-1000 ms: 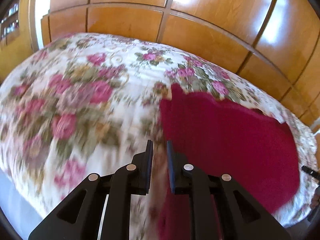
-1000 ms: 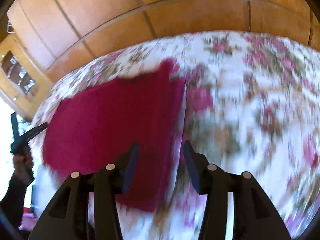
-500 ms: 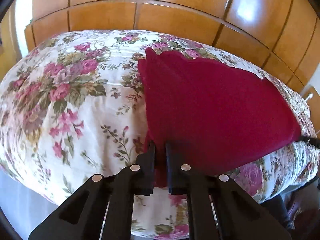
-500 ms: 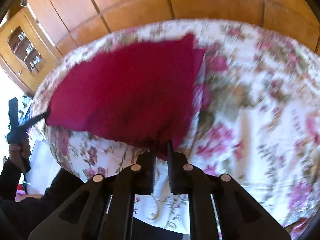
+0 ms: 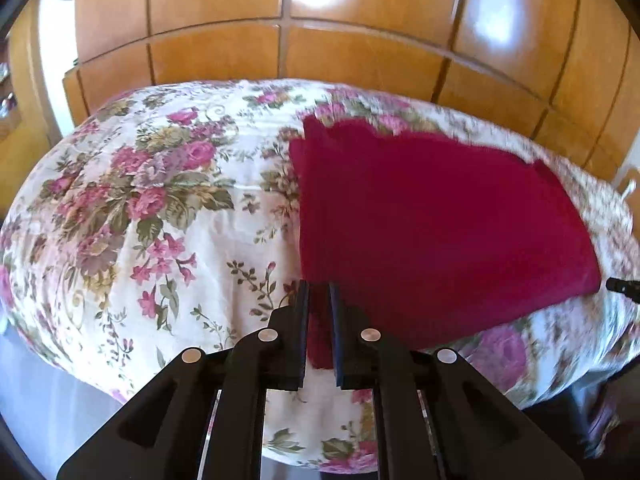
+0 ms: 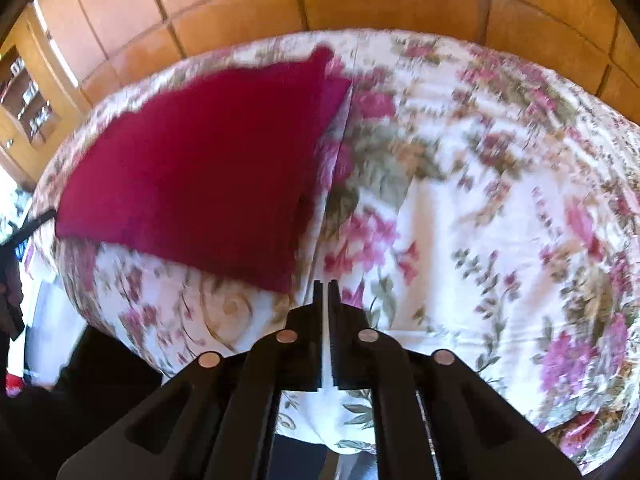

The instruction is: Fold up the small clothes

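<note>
I tilt both tools down over the floral bedspread: my left gripper pinches the red cloth corner, while my right gripper, jaws nearly together and just reopening, holds nothing.

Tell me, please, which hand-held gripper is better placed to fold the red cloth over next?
Probably the left hand-held gripper: its jaws pinch the near corner of the red cloth. The right hand-held gripper holds nothing, over the floral bedspread beside the cloth.
</note>
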